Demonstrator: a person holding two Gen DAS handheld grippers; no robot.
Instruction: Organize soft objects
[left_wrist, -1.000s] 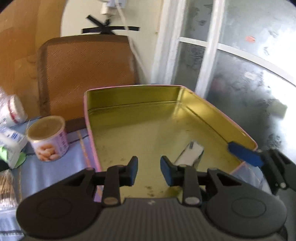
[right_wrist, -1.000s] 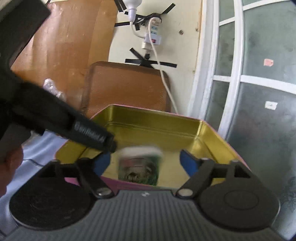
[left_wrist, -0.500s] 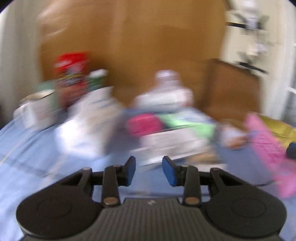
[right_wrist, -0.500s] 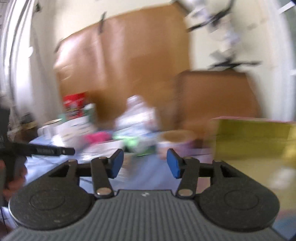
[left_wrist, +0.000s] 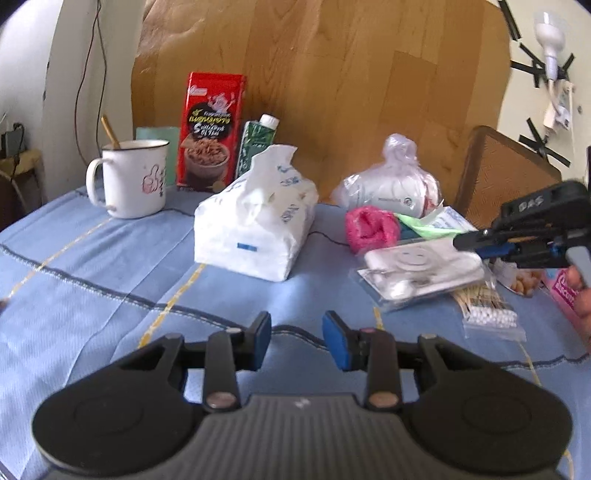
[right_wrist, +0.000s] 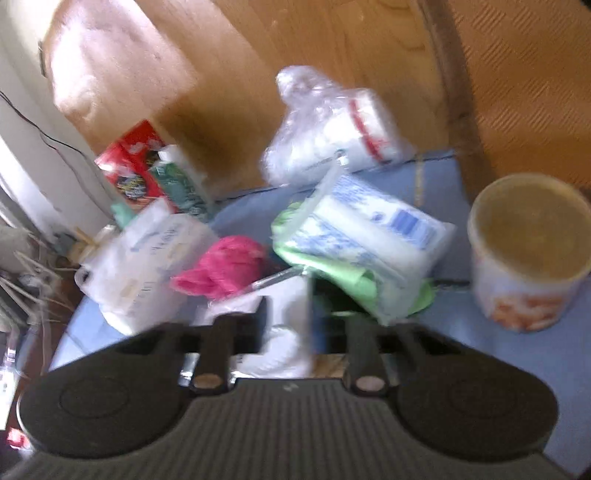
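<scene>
Mug (left_wrist: 133, 177) left of tissue pack (left_wrist: 255, 225).

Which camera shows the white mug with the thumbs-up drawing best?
The left wrist view: the white mug stands sharp and whole on the blue tablecloth, handle and drawing showing. In the blurred right wrist view I cannot make it out.

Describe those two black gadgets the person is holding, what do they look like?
Each is a handheld clamp tool. The left gripper has a ribbed black body, two round black discs at its sides, silver pivot screws, and two black fingers faced with blue pads. The right gripper, seen side-on, is black too, with blue at the tip and white lettering on its top. No sleeve shows.
</scene>
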